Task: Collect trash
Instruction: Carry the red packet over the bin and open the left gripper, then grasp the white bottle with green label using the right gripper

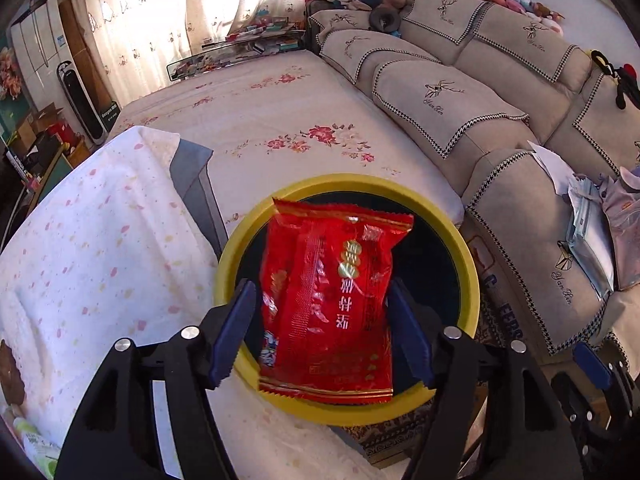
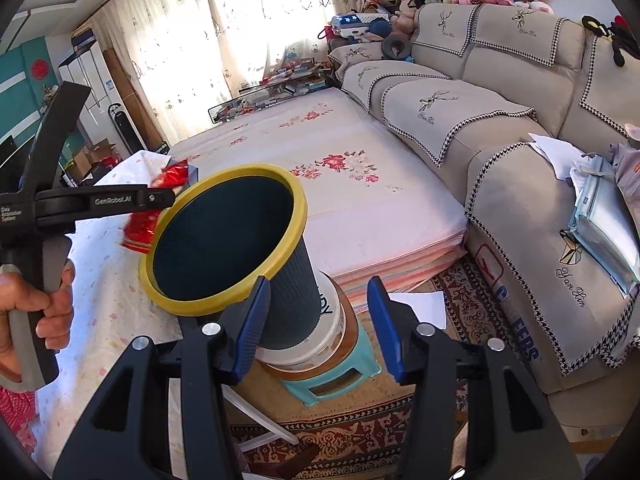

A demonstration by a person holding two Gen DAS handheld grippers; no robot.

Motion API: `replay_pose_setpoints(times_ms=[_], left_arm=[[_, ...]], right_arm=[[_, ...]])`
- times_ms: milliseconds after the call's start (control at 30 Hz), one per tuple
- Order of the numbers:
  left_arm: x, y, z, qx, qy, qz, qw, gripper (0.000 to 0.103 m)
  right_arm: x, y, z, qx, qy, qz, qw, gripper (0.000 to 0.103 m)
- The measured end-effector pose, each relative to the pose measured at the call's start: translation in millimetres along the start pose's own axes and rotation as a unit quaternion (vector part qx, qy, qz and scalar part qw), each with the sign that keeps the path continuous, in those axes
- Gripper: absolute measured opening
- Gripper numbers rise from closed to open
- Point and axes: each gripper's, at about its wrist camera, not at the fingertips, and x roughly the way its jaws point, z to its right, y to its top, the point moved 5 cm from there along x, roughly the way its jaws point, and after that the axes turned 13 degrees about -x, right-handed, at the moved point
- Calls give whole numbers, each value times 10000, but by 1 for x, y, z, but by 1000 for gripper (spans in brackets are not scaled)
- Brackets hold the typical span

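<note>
From my left wrist view the left tongs (image 1: pixel 322 332) stand wide around the red wrapper (image 1: pixel 330 300) over the yellow-rimmed bin (image 1: pixel 468 264), pads clear, while my right view shows the right tongs (image 2: pixel 318 330) half-open, gripping nothing, beside that tilted bin.

The mouth of the yellow-rimmed bin (image 2: pixel 224 240) is standing open, but the red packet (image 1: pixel 328 300) is hanging right above it. The left gripper (image 2: pixel 160 200) is blocking the left side; the sofa (image 2: pixel 520 160) is closing the right.
</note>
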Motion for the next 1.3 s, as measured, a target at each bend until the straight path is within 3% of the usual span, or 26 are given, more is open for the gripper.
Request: replay_pose_setpoints(times_ms=[100, 267, 567, 767, 967, 1167, 1300], left_arm=[[10, 7, 0, -59, 88, 3, 9999, 80], [2, 9, -9, -211, 62, 24, 9998, 80], [-106, -17, -57, -520, -273, 712, 9957, 93], [-186, -57, -120, -924, -186, 1222, 9880, 96], [-253, -111, -205, -1432, 215, 1563, 9770, 98], [-300, -171, -294, -1912, 937, 1814, 9601, 98], [-319, -208, -339, -2306, 1076, 1830, 9496, 98]], right_arm=[[2, -1, 0, -3, 16, -31, 10000, 48], [4, -2, -4, -33, 50, -52, 10000, 49], [8, -5, -25, -196, 279, -90, 9994, 50], [2, -1, -61, -486, 485, -41, 9976, 51], [-12, 4, -114, -973, 797, 43, 9921, 52], [-22, 2, -182, -1627, 1255, 35, 9787, 53], [-29, -2, -231, -2066, 1773, -5, 9622, 53]])
